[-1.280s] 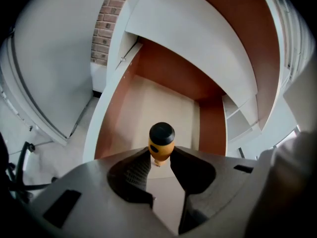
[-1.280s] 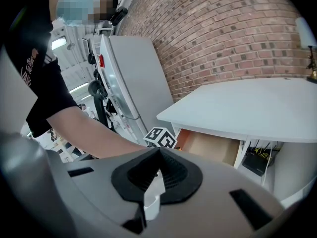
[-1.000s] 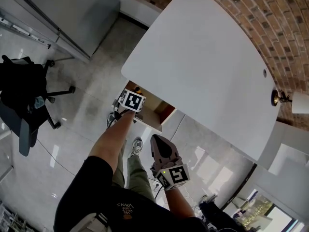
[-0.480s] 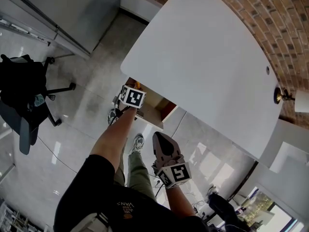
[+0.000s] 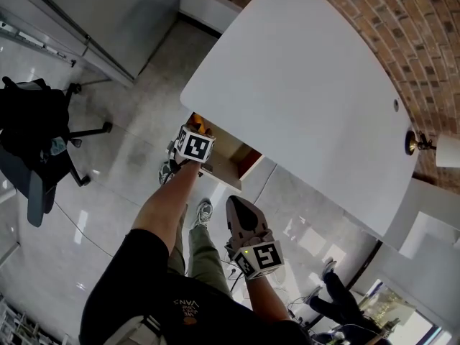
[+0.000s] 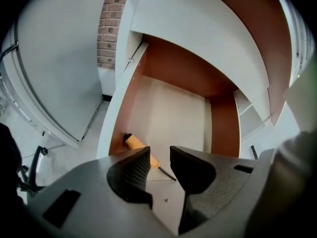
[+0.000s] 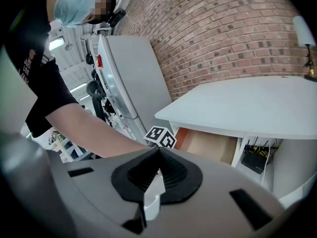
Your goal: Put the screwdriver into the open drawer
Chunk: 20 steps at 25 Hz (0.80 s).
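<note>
The screwdriver [image 6: 137, 145], orange-handled with a thin dark shaft, lies on the floor of the open drawer [image 6: 173, 108] by its left wall. My left gripper [image 6: 159, 160] hovers just above it, open, with nothing between its jaws. In the head view the left gripper [image 5: 192, 149] sits over the drawer [image 5: 231, 162] under the white table's edge, and a bit of the orange handle [image 5: 203, 129] shows beside it. My right gripper [image 5: 242, 221] is shut and empty, held back near my body. The right gripper [image 7: 158, 155] looks toward the drawer [image 7: 208, 145].
The white table [image 5: 302, 99] covers most of the drawer. A black office chair [image 5: 36, 142] stands at the left and a grey cabinet [image 5: 108, 13] at the back. A brick wall [image 5: 402, 27] and a lamp [image 5: 417, 146] lie beyond the table.
My left gripper has stayed over the drawer with only a slight wobble. The right gripper has not moved. A person's legs at the lower right have shifted.
</note>
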Available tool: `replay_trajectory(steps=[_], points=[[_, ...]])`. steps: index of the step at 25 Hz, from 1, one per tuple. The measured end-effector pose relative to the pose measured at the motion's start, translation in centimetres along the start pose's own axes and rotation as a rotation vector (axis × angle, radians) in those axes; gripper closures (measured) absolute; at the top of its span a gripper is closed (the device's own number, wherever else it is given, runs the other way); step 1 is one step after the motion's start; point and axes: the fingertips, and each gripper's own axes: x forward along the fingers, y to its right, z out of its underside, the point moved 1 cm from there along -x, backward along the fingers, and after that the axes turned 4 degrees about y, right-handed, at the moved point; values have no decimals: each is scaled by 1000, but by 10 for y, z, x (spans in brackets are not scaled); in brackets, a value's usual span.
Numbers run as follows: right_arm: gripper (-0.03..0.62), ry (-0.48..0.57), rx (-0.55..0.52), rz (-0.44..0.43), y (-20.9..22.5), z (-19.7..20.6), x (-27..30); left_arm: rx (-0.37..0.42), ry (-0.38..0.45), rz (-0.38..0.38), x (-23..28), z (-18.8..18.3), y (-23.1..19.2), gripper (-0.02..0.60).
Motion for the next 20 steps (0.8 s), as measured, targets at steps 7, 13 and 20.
replay_trajectory(steps=[7,13,20], points=[[600,0,-15,-21,-3,-3,-10,39,63,-18,-14,-4,4,459],[600,-3,-41,-36,-3,1,-20,39,140,-28,-29,-8,5,524],[600,4,-75,-74,-12,1,-34,33,271,-22,-78,-27,20,565]])
